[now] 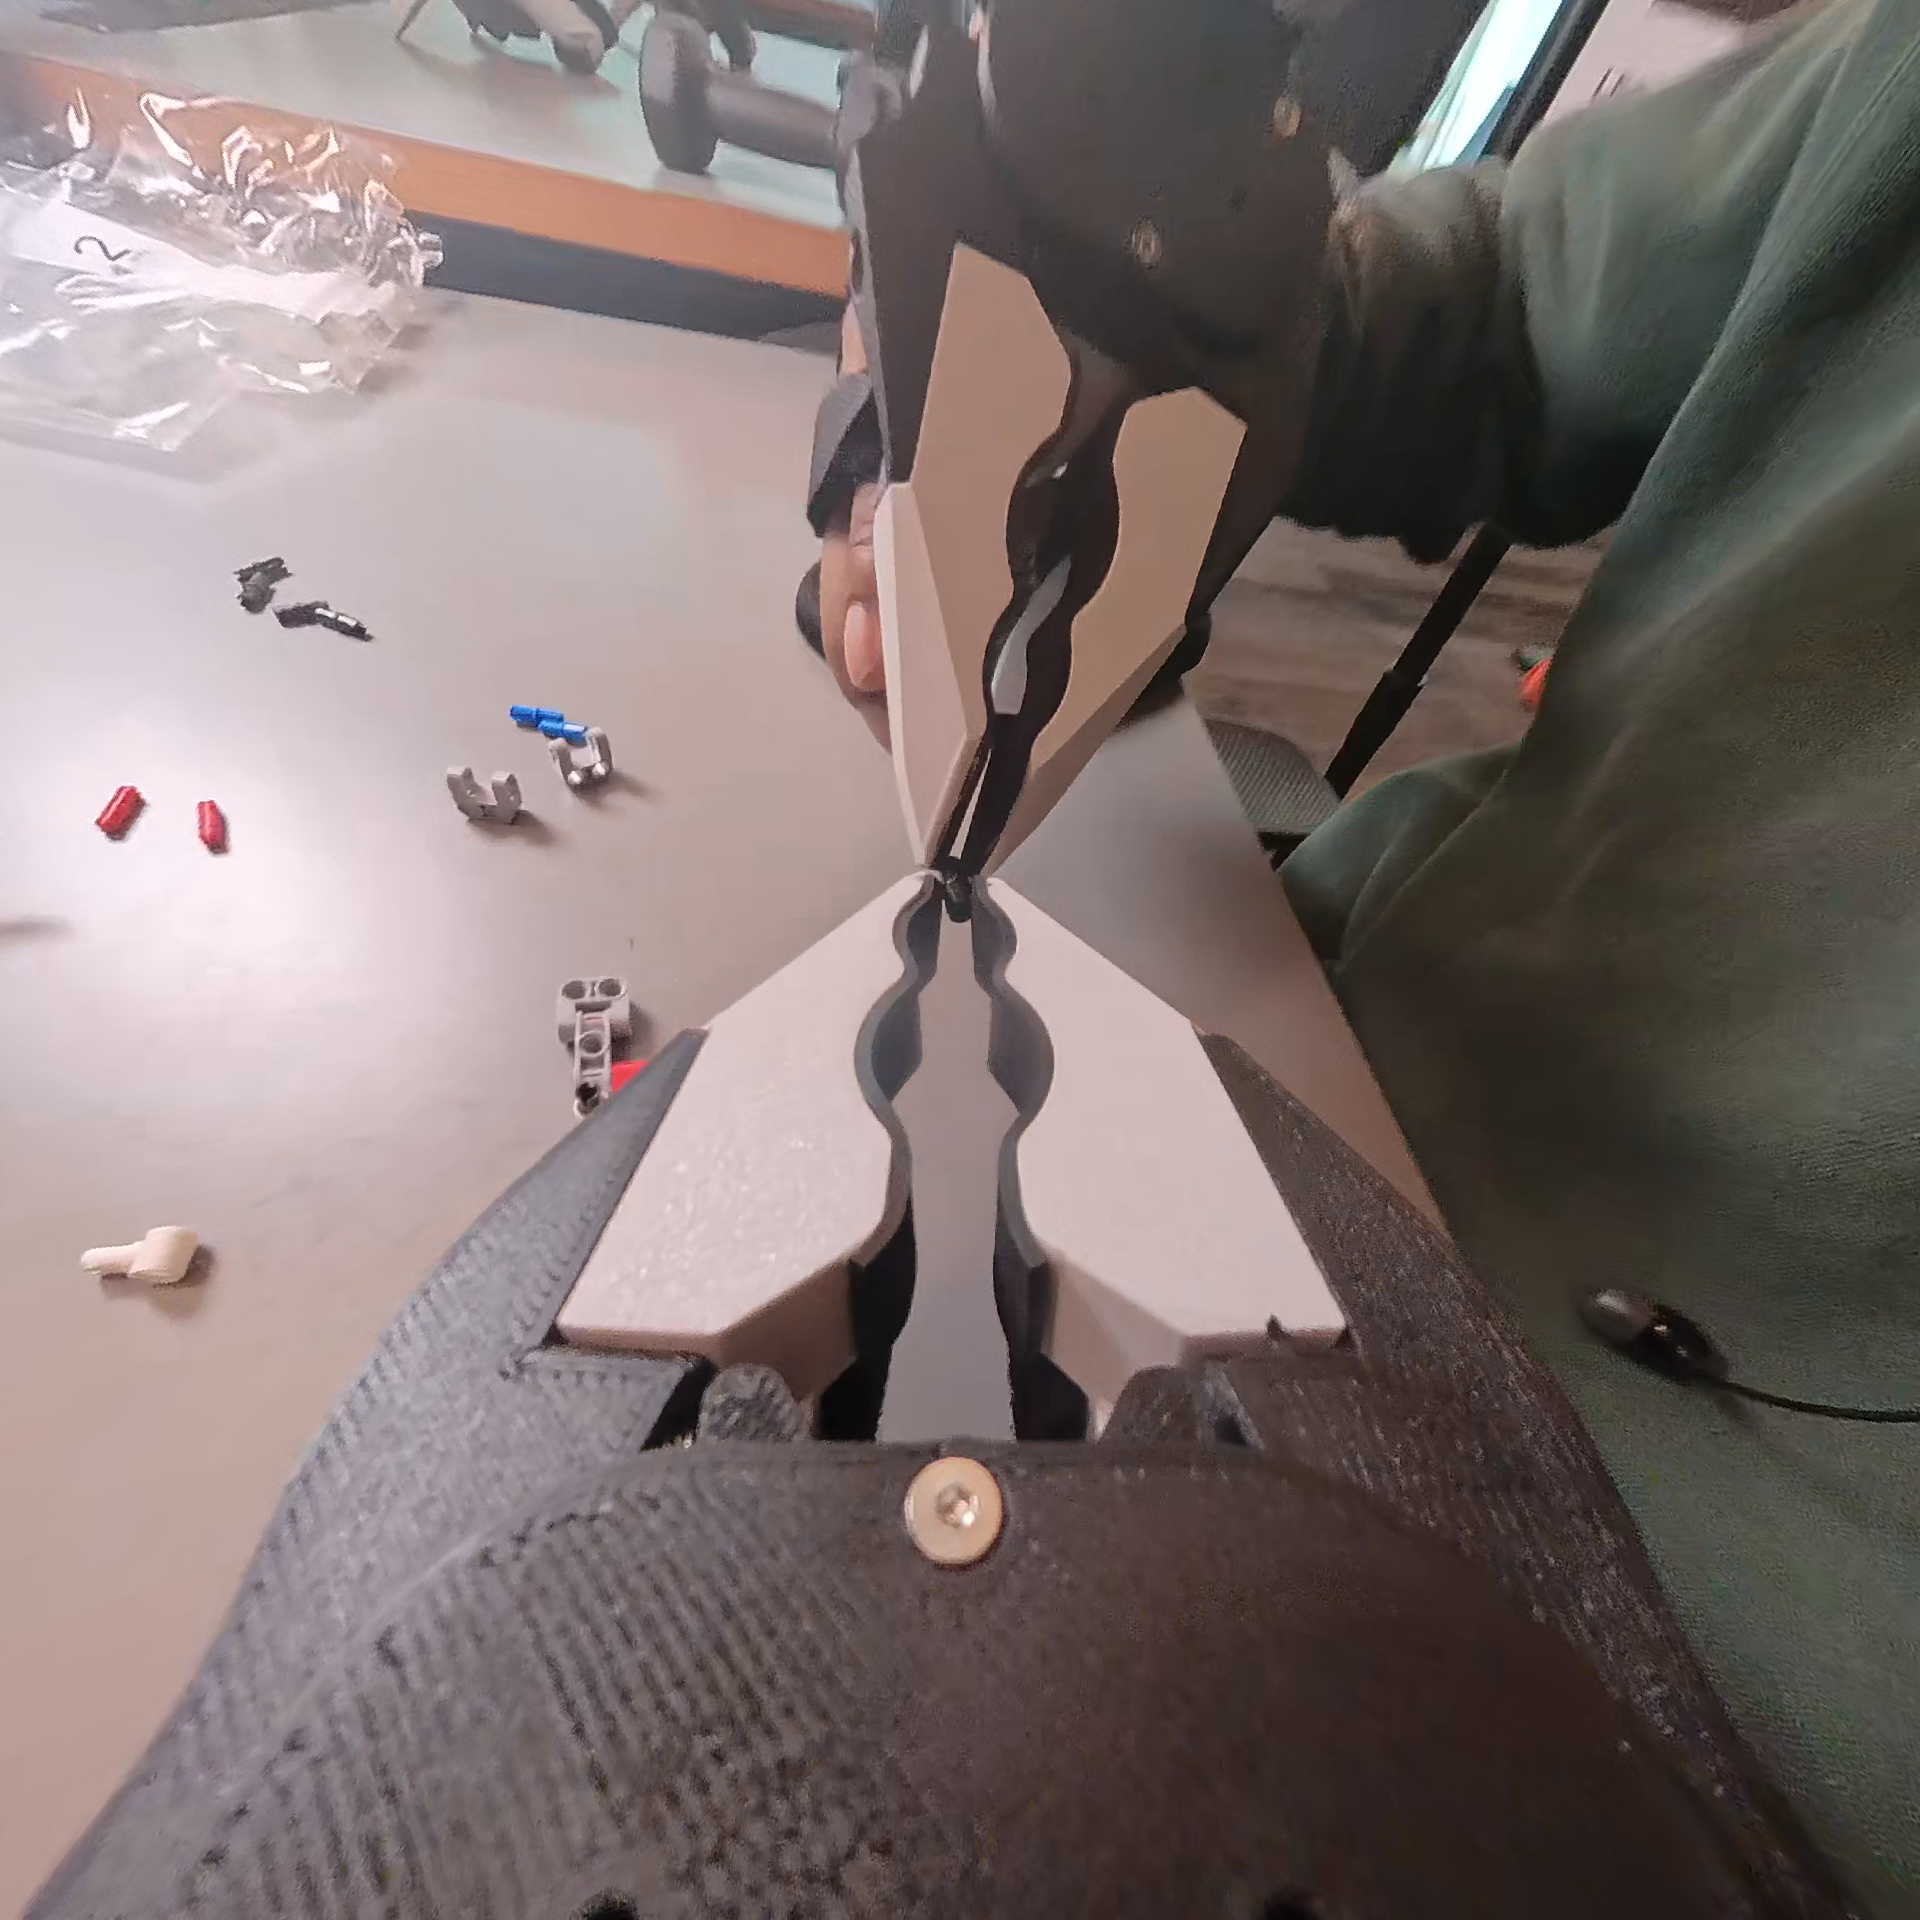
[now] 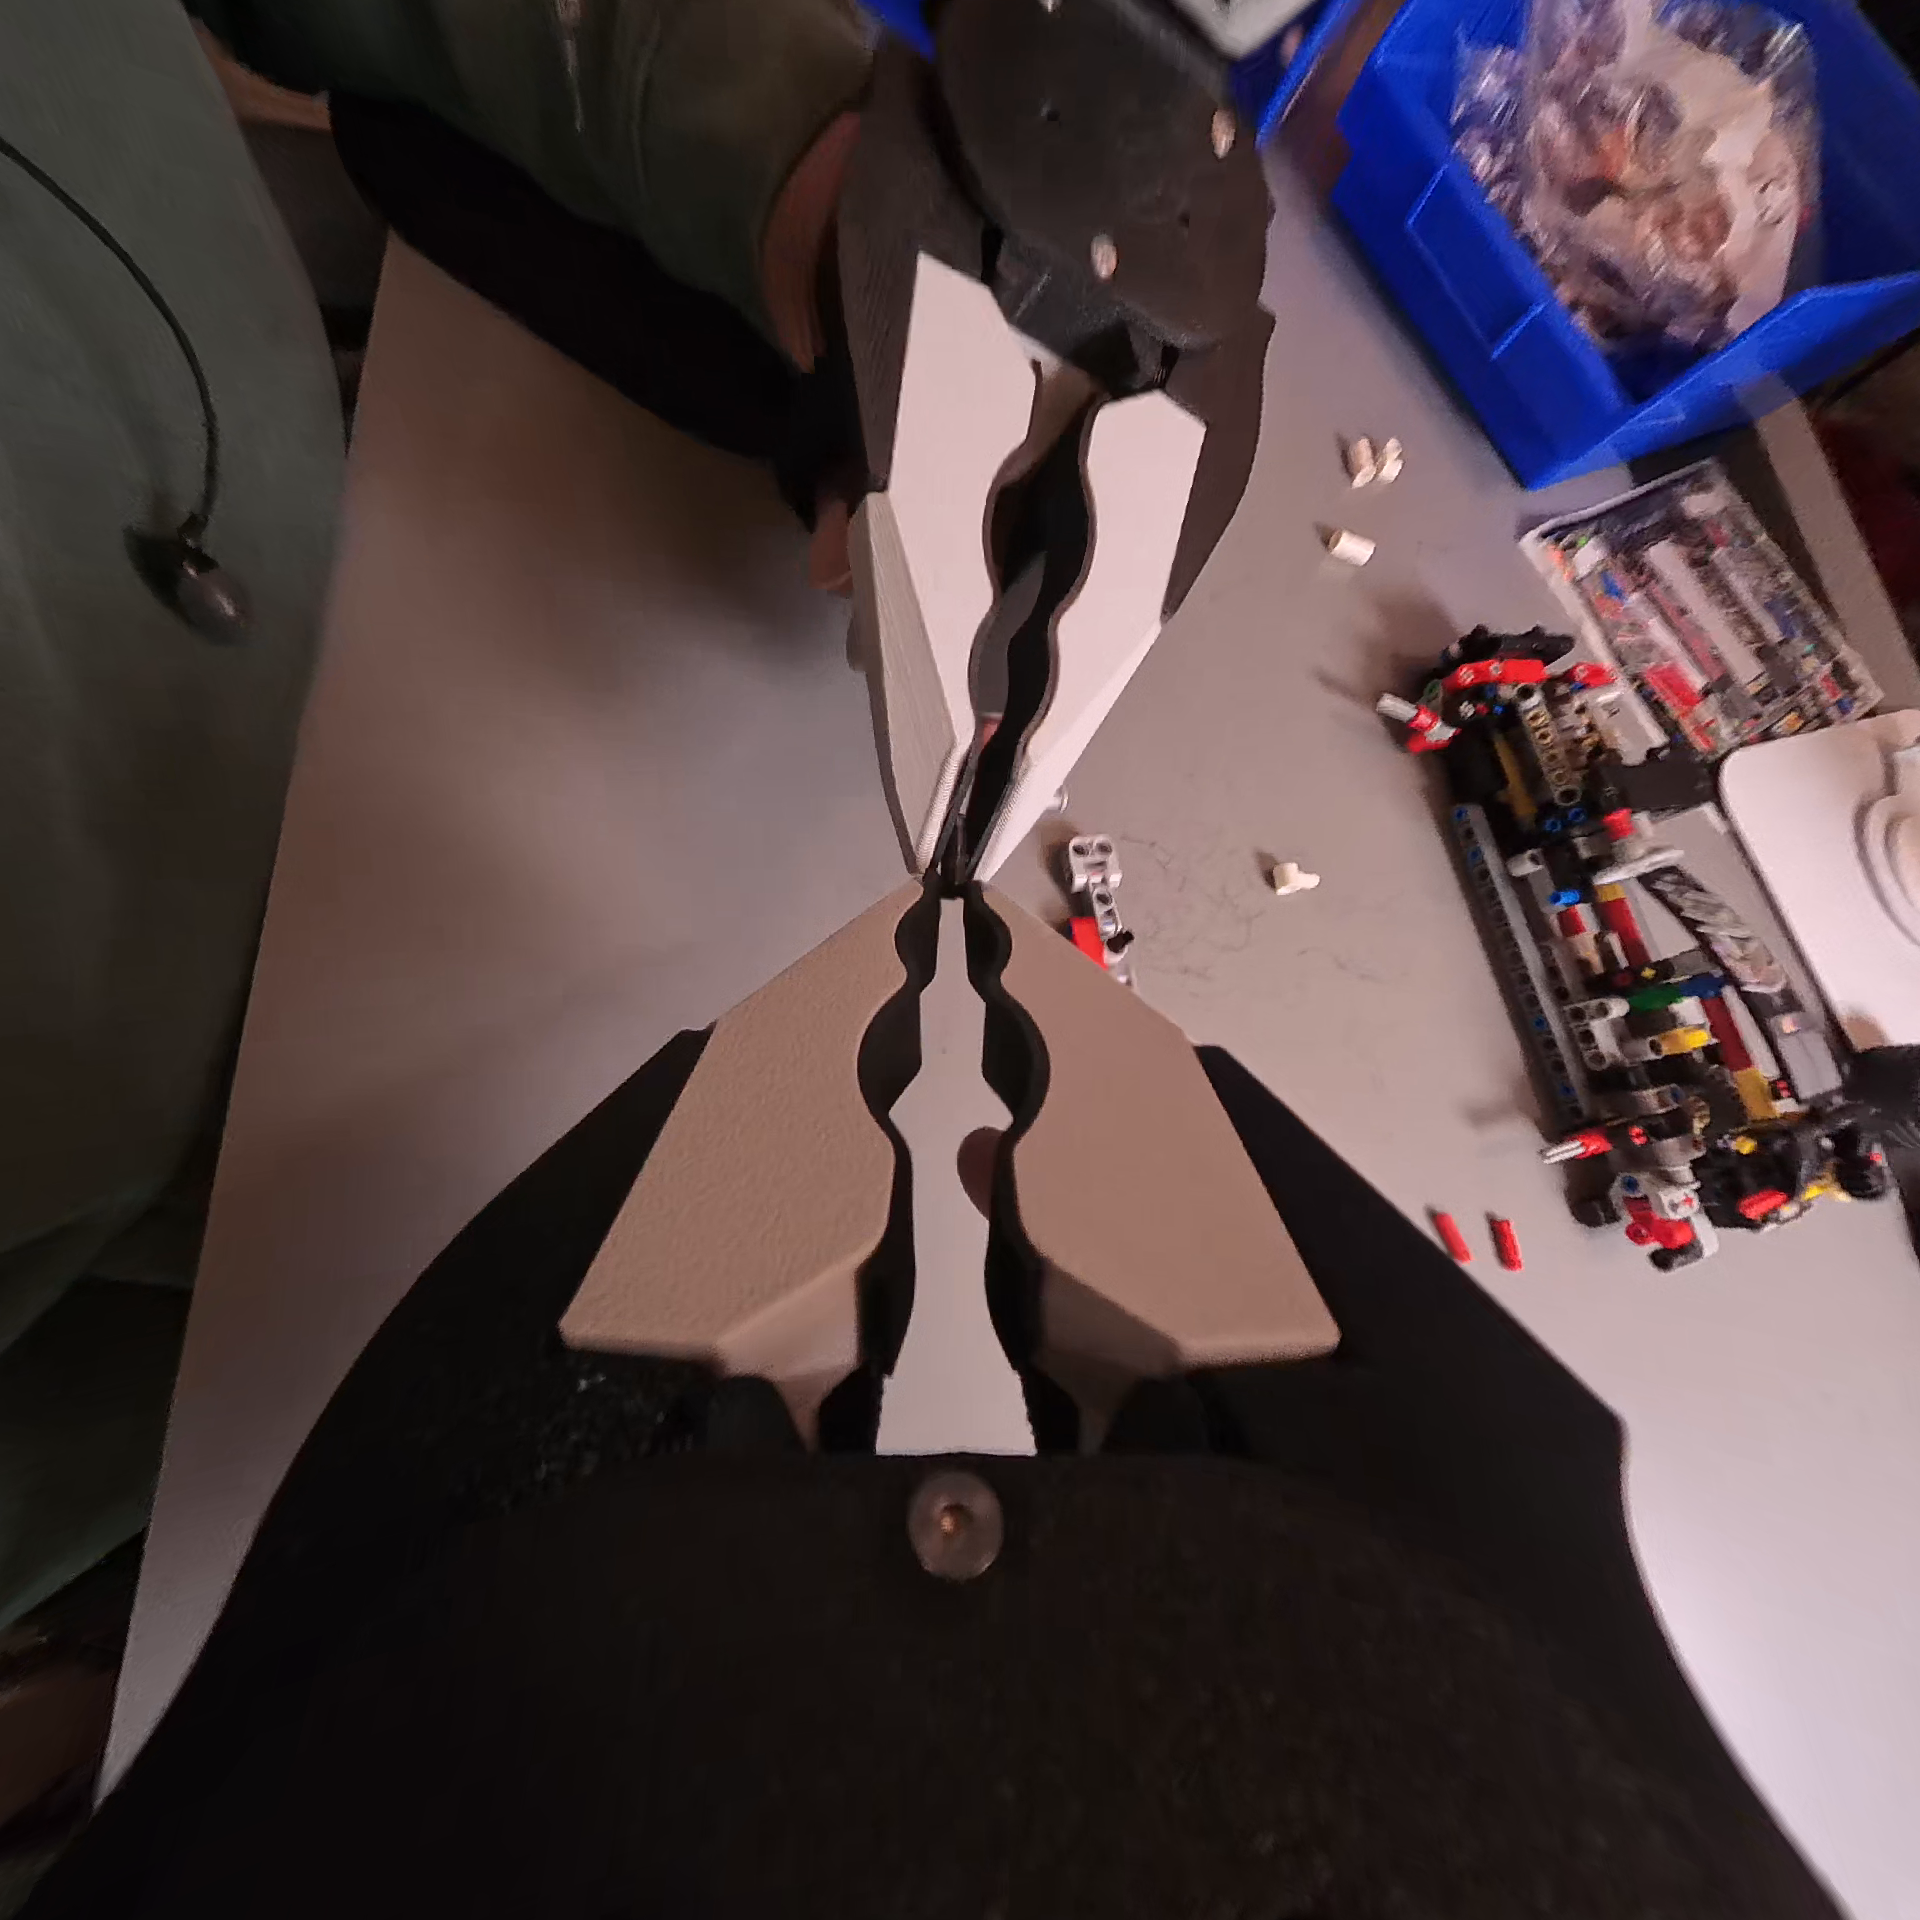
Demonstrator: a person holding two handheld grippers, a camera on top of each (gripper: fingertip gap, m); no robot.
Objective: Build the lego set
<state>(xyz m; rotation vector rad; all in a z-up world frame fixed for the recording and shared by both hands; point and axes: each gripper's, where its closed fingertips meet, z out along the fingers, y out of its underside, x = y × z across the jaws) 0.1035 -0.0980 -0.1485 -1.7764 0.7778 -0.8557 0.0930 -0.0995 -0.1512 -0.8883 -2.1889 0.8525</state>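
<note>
Two handheld grippers meet tip to tip at the centre of both views, above the near edge of a pale bench (image 1: 416, 1039). The left gripper (image 1: 954, 883) has its jaws drawn narrow on a tiny black pin (image 1: 956, 896) at the very tips; the right gripper (image 2: 943, 885) comes from the opposite side with jaws equally narrow, pinching a thin, dark part whose long axis runs back along its fingers — its exact shape cannot be told. The pin lies directly ahead of each pair of jaws, its long axis seemingly in line with both grippers, so the join looks to depend on a straight push along that shared line. Both are equally near. Outward, in the left wrist view, loose pieces dot the left half: grey connectors (image 1: 481, 793), blue pins (image 1: 545, 719), red pins (image 1: 120, 810) and a clear plastic bag (image 1: 187, 281) at upper left. In the right wrist view, the half-built lego model (image 2: 1642, 935) lies at right — well apart from the jaws — with a blue bin (image 2: 1507, 312) at upper right.
</note>
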